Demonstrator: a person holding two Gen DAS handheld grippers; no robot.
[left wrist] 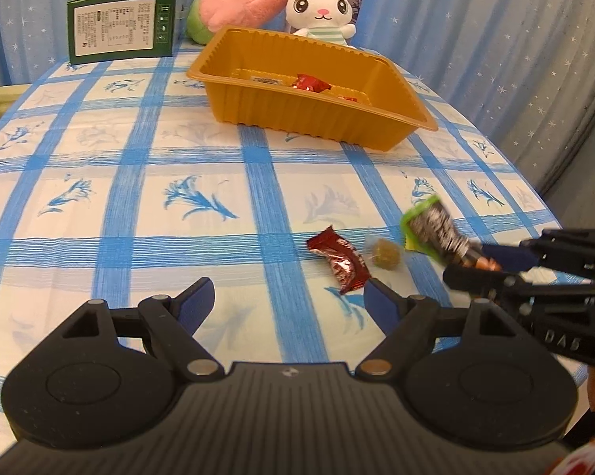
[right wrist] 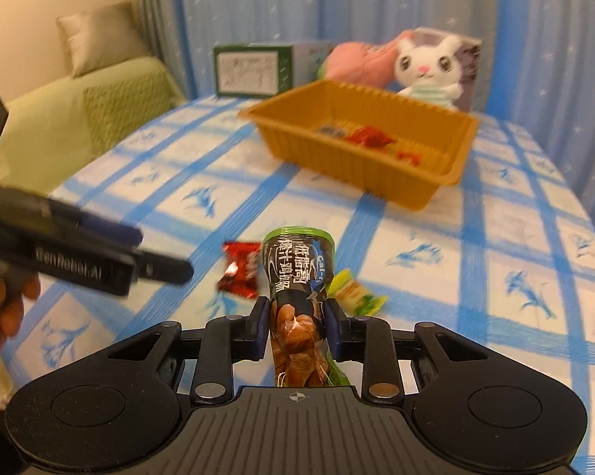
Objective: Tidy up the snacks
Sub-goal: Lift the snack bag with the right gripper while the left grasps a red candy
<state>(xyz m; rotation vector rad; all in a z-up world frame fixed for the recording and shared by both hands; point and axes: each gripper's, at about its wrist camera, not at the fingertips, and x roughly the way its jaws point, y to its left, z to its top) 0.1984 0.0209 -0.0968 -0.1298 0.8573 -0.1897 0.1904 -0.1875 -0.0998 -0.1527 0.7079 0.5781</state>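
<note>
Blue-checked cloth [left wrist: 147,182] covers the table, tray [left wrist: 309,114] at its far side. Left gripper [left wrist: 289,301] hangs wide and empty over a red wrapper [left wrist: 339,263] and small candy [left wrist: 384,254]. Right gripper [right wrist: 297,328] pinches a snack packet [right wrist: 297,273], lifted clear.

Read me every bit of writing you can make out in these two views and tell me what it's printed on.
"GenRobot.AI": side of the left hand-held gripper, slightly blurred.
"DAS": body of the right hand-held gripper.
Chinese characters: dark snack packet clamped in the right hand-held gripper; too blurred to read surely.
Green box: white label, print too small.
Red wrapper: lettering unreadable.
</note>
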